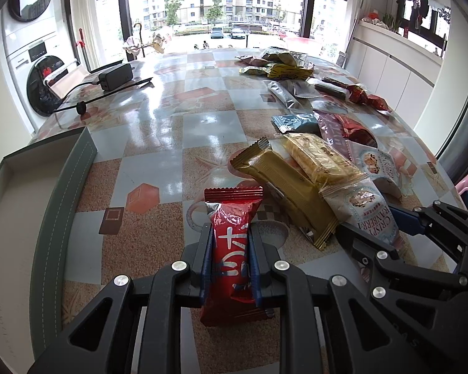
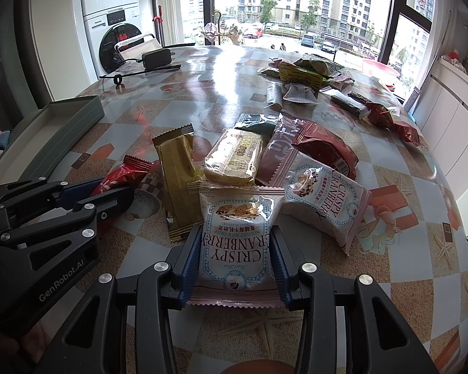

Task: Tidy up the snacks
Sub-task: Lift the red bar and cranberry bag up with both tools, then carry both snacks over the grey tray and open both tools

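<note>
Left wrist view showed the left gripper (image 1: 230, 243) pinching a red snack bar (image 1: 231, 249) between its two blue fingers (image 1: 206, 258). The bar pointed away from the camera, just above the checked table (image 1: 159, 143). Right beside it lay a gold bar (image 1: 284, 187), and a yellow cracker pack (image 1: 321, 159) leaned on top of that one. A white cranberry pack (image 1: 371, 218) lay next to them, with the right gripper (image 1: 377, 227) closed around its near end.

To the left sat a gray-green box lid (image 1: 51, 205), open side up — nothing could be seen inside it. Far back on the table were a black charger (image 1: 115, 76) with its cord and one more heap of snacks (image 1: 280, 62).

From the right wrist view, the right gripper (image 2: 235, 258) squeezed the cranberry pack (image 2: 237, 243) from both sides, pads pressed into the wrapper. A second cranberry pack (image 2: 324, 196) lay just to its right. Behind them were the yellow cracker pack (image 2: 234, 159), the gold bar (image 2: 179, 180), a pink wrapper (image 2: 280, 149) and a dark red bag (image 2: 324, 149) — all touching in one pile. The left gripper (image 2: 109, 190) showed at the left with the red snack bar (image 2: 121, 174) in its grip. The box lid (image 2: 62, 124) sat past it, near the table's edge. A washing machine (image 2: 115, 21) stood behind the table.
</note>
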Tool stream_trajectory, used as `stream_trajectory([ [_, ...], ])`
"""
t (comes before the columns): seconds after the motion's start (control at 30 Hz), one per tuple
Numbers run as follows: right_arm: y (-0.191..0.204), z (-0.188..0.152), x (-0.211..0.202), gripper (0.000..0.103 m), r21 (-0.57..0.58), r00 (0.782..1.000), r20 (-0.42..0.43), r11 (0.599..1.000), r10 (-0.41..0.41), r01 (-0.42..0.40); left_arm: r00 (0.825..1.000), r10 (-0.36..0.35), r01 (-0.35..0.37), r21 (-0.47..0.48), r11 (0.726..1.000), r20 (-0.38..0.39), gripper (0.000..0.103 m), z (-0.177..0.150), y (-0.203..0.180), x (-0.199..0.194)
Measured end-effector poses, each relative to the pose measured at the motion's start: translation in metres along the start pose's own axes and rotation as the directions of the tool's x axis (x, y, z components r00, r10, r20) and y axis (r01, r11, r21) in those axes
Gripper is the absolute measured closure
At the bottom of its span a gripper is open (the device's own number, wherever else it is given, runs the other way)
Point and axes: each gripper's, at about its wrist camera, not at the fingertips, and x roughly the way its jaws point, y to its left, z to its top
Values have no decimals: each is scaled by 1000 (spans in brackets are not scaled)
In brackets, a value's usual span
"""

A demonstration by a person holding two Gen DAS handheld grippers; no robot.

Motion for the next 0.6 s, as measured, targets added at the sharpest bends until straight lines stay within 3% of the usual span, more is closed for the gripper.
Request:
stream_trajectory([
  [0.23, 0, 0, 0, 60, -1, 1000, 0, 1000, -2, 2, 1000, -5, 5, 24, 1000, -11, 81, -3, -6, -3],
  [0.37, -1, 0, -1, 62, -12, 1000, -21, 1000, 23, -23, 1000, -19, 19, -9, 1000, -22, 81, -8, 0, -11],
  [0.47, 1, -4, -8, 63, 9, 997, -34, 998, 64, -64, 998, -62, 62, -64, 996, 2, 81, -11, 10, -34],
  [0.6, 16, -3, -26, 63, 26, 989, 5, 989, 146, -146, 992, -83, 90, -86, 992, 92, 81, -9, 27, -83],
])
